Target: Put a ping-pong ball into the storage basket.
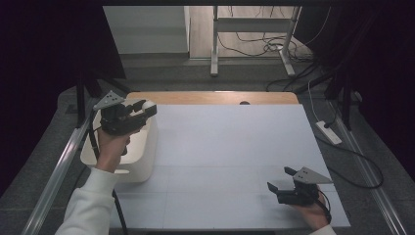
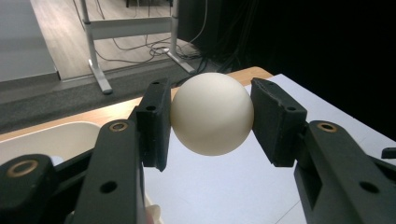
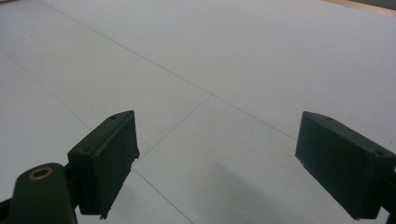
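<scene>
A: From the high view, where does the job stand?

B: The left gripper (image 1: 147,109) is clenched on a white ball (image 1: 147,105), held up over the far end of the white tub (image 1: 142,169) at the counter's (image 1: 235,147) left side. I judge this the carrying step: the ball is either just lifted out of the tub or about to go in, and I cannot tell which. The right gripper (image 1: 281,178) rests low near the counter's right front, its jaws apart and nothing between them

A: And the left gripper view?

B: The ball (image 2: 212,113) sits squarely between the two black pads (image 2: 154,122), both touching it, clear of the counter (image 2: 224,186) below. The tub's rim (image 2: 46,140) shows at the lower left

A: The right gripper view?

B: The right gripper (image 3: 217,163) stands released, over bare white counter (image 3: 233,70) crossed by thin seams

A: What does the next move call for?

B: A steady grip, I think; a smooth round ball could slip if the pads ease early. It wants to be brought low before letting go, or it may roll

A: Any writing or brands?

B: None readable on ball, tub or either gripper
</scene>
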A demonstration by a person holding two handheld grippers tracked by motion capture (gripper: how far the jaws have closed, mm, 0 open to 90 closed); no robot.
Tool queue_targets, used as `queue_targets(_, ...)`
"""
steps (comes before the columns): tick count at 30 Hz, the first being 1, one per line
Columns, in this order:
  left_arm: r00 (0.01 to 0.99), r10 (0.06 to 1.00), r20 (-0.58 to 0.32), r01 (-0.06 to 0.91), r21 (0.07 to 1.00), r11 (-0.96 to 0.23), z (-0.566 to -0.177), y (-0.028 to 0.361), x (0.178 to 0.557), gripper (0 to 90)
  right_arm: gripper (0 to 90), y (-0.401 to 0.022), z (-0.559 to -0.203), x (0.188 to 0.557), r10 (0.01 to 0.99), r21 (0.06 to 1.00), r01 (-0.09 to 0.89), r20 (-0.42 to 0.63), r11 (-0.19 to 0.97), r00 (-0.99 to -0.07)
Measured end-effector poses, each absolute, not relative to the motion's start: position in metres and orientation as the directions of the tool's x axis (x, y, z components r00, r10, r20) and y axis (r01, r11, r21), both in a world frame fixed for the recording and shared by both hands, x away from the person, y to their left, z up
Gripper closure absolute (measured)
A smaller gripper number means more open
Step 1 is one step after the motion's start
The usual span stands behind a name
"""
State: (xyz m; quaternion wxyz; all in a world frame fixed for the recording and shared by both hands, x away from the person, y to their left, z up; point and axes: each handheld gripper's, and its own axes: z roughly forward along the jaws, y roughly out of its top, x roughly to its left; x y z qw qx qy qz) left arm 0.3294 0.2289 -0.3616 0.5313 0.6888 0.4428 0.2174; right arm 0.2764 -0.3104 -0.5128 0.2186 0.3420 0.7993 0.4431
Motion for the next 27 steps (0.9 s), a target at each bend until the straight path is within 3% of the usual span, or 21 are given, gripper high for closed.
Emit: queue_targets(27,0.446,0.879,-0.167,0.405,0.914,-0.032,-0.368,0.255,0.327,50.7,12.7,-0.310,-0.513,0.277,0.742,0.858,0.354,-0.046,0.371,-0.668)
